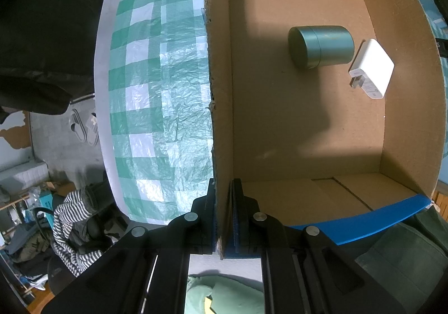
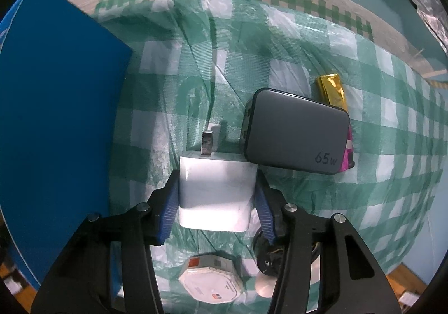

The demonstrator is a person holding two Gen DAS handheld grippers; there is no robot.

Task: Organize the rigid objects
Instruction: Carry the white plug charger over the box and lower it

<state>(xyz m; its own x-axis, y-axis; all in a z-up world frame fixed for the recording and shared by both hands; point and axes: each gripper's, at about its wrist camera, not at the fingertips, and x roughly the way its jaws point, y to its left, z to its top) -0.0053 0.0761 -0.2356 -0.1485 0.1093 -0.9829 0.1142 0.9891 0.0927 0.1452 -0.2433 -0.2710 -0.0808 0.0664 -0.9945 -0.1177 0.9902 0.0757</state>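
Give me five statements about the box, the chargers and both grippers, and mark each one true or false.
1. The left gripper is clamped on the cardboard box wall. True.
2. The box is empty. False: a green canister and a white charger lie inside.
3. The right gripper holds a white plug adapter. True.
4. The grey charger marked 65w is in the box. False: it lies on the checked tablecloth.
5. The green canister stands upright. False: it lies on its side.

Right hand-held gripper point(image 2: 217, 196) clamps white charger point(image 2: 215, 196) w/ prongs fwd, beside grey 65w charger point(image 2: 296, 132).
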